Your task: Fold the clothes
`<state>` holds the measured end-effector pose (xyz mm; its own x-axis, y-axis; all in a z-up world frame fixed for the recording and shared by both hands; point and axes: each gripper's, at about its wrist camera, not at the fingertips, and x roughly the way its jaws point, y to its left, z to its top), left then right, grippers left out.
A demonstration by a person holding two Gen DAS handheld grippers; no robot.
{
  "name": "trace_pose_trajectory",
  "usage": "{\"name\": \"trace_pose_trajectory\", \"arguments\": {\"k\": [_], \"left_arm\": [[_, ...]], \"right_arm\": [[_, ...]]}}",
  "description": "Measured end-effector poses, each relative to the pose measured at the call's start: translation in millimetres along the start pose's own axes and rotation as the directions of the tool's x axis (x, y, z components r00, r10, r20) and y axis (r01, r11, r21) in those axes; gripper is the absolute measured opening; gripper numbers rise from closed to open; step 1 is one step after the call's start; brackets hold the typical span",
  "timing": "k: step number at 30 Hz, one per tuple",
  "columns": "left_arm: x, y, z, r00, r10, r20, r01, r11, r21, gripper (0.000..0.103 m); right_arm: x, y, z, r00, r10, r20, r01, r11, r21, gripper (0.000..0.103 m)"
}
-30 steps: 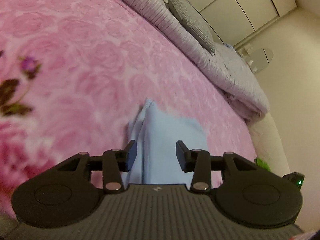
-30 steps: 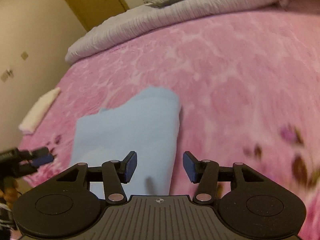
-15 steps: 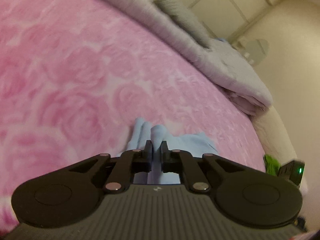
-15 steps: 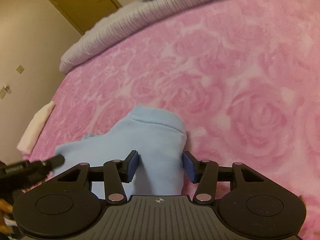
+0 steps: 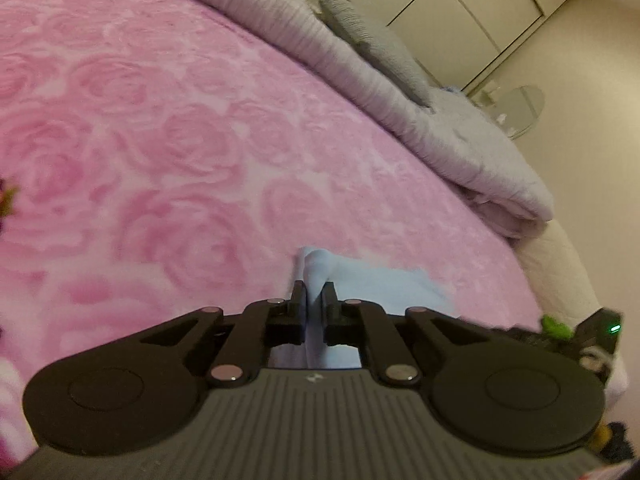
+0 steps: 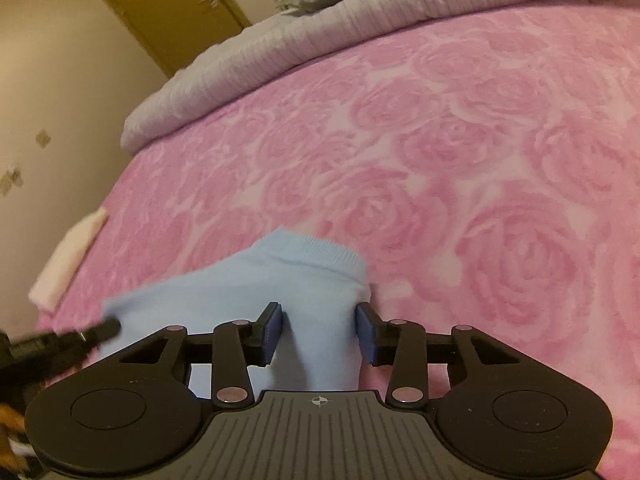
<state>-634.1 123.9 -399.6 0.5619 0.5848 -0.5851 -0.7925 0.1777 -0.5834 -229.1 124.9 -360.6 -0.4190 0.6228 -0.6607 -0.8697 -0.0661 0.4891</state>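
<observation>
The right wrist view shows a light blue garment [image 6: 280,280] with a ribbed band lying on the pink rose-patterned blanket [image 6: 480,160], close to the bed's near edge and towards its near left corner. A raised fold of the garment stands between the jaws of the right gripper [image 6: 320,332]; the jaws are opening slightly, and whether the blue pads press the cloth or merely flank it cannot be told for certain, though they lie right against it. At the left edge of that view the tip of the other tool is seen at the garment's far corner. In the left wrist view the left gripper [image 5: 314,304] is clamped on a thin ridge of the same garment [image 5: 360,280], its jaws almost together with blue cloth pinched between them. A grey duvet [image 5: 400,100] is heaped along the far edge of the bed, and a small white folded cloth [image 6: 68,256] lies at the left edge. The step in hand is judged to be the grasping of two points of the garment before a fold. For the next move, a secure hold by the right gripper is called for, then an even lift so that the cloth is carried over without bunching.
</observation>
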Motion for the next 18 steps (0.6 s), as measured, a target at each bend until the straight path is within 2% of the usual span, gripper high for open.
{"name": "trace_pose_trajectory", "arguments": {"k": [1, 3, 4, 7, 11, 13, 16, 18], "left_arm": [[7, 4, -3, 1.0, 0.015, -0.019, -0.014, 1.0, 0.001, 0.006], [18, 8, -5, 0.999, 0.021, -0.035, -0.021, 1.0, -0.012, 0.006], [22, 10, -6, 0.999, 0.022, -0.04, -0.023, 1.0, -0.021, 0.006], [18, 9, -1, 0.999, 0.008, -0.054, -0.01, 1.0, -0.027, 0.006], [-5, -2, -1, 0.999, -0.019, -0.035, 0.019, 0.999, -0.026, 0.007], [-20, -10, -4, 0.999, -0.029, -0.016, 0.029, 0.999, -0.017, 0.007], [-41, -26, -11, 0.999, -0.046, 0.003, 0.046, 0.999, 0.004, 0.007], [-50, -42, -23, 0.998, -0.065, -0.017, 0.065, 0.997, 0.033, 0.007]], "right_arm": [[1, 1, 0, 1.0, -0.01, 0.012, 0.01, 1.0, -0.01, 0.04], [15, 8, -2, 0.995, -0.104, 0.009, 0.104, 0.989, -0.102, 0.039], [21, 7, -3, 0.992, -0.123, 0.004, 0.123, 0.986, -0.109, 0.04], [18, 9, 0, 0.991, -0.13, 0.01, 0.13, 0.987, -0.097, 0.04], [-9, 26, -3, 0.982, -0.182, 0.055, 0.189, 0.966, -0.176, 0.04], [-33, 39, -12, 0.987, -0.133, 0.092, 0.149, 0.969, -0.198, 0.04], [-64, 53, -37, 0.993, -0.058, 0.103, 0.079, 0.974, -0.212, 0.04], [-79, 59, -58, 0.995, -0.056, 0.086, 0.075, 0.969, -0.237, 0.04]]}}
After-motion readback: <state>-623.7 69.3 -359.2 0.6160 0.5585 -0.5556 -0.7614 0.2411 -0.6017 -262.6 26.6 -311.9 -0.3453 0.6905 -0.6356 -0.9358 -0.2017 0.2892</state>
